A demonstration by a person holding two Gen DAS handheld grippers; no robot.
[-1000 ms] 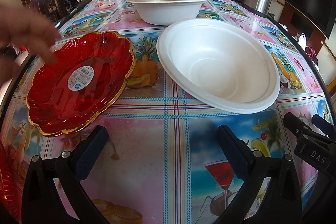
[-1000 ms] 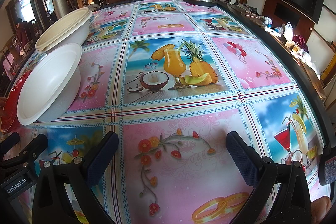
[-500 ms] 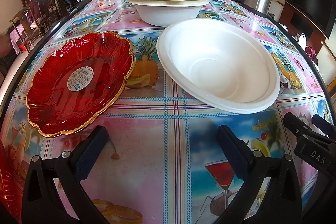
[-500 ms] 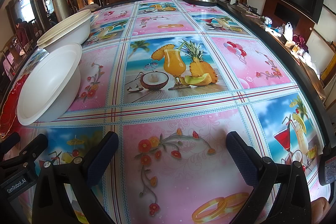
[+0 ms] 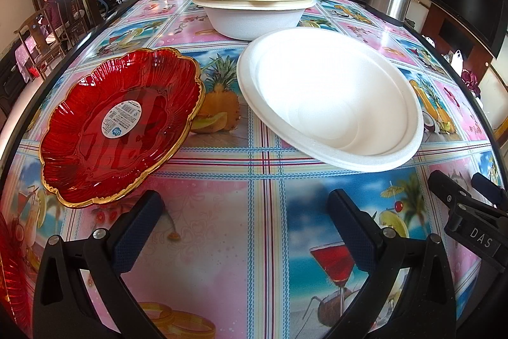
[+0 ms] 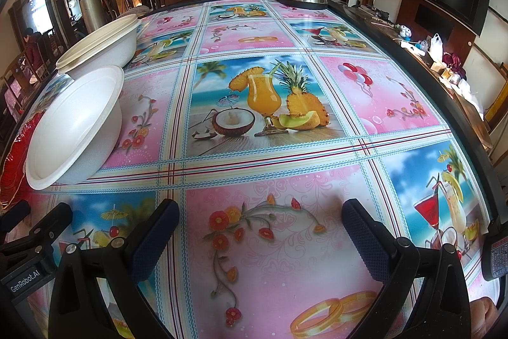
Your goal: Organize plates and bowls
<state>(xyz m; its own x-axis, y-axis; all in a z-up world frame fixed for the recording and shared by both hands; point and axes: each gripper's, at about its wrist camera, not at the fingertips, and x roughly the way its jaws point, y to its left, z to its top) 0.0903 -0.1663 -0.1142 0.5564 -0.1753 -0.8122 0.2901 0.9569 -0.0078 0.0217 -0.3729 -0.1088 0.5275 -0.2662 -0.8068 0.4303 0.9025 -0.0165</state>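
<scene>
Both the left gripper (image 5: 244,218) and right gripper (image 6: 260,224) are wide open, holding nothing. The red plate (image 5: 120,126) sits just left of the white bowl (image 5: 330,104). A lidded bowl (image 5: 254,8) sits behind the white bowl.

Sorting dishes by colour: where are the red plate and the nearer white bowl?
red plate (image 5: 122,124), left wrist view, on its centre sticker.
nearer white bowl (image 5: 330,104), left wrist view, on its inner base.
</scene>
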